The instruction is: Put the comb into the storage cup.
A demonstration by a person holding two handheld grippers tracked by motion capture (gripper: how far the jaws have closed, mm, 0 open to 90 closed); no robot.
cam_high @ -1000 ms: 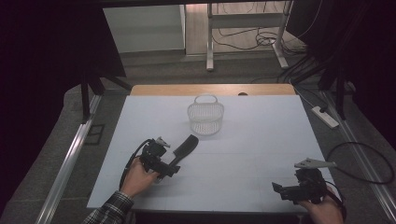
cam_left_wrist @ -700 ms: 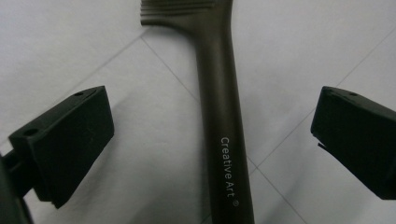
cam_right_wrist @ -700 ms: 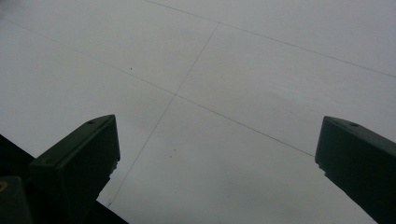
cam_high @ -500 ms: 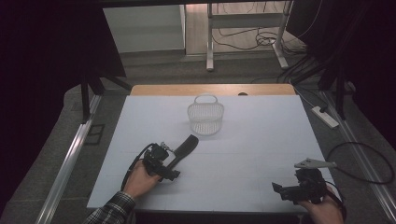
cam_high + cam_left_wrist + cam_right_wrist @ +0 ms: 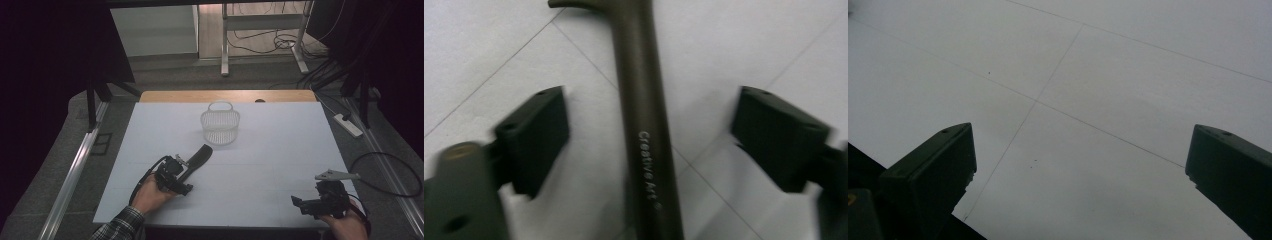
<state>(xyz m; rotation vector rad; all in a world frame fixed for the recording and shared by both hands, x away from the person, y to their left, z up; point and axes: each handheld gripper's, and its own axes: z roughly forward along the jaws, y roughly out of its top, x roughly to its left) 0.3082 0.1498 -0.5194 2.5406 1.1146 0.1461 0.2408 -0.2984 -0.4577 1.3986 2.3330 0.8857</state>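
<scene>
A dark, long-handled utensil (image 5: 197, 156) lies flat on the white table (image 5: 280, 145), left of the middle, its handle (image 5: 644, 115) lettered "CreativeArt". My left gripper (image 5: 181, 168) sits low over the handle's near end and stands open (image 5: 649, 107). One jaw is on each side of the handle, with a gap to both. My right gripper (image 5: 299, 203) rests near the table's front right corner and is open (image 5: 1083, 150), with nothing but bare table between its jaws. A small white wire basket (image 5: 220, 125) with a handle stands upright, beyond the utensil.
The table's front edge (image 5: 225, 226) runs just behind both hands. A wooden strip (image 5: 225, 95) borders the far edge. A black cable (image 5: 390, 175) loops off the right side, beside a white power strip (image 5: 347, 125) on the floor.
My left gripper has slid a little nearer to the person along the utensil's handle. The utensil, basket and right gripper have stayed put.
</scene>
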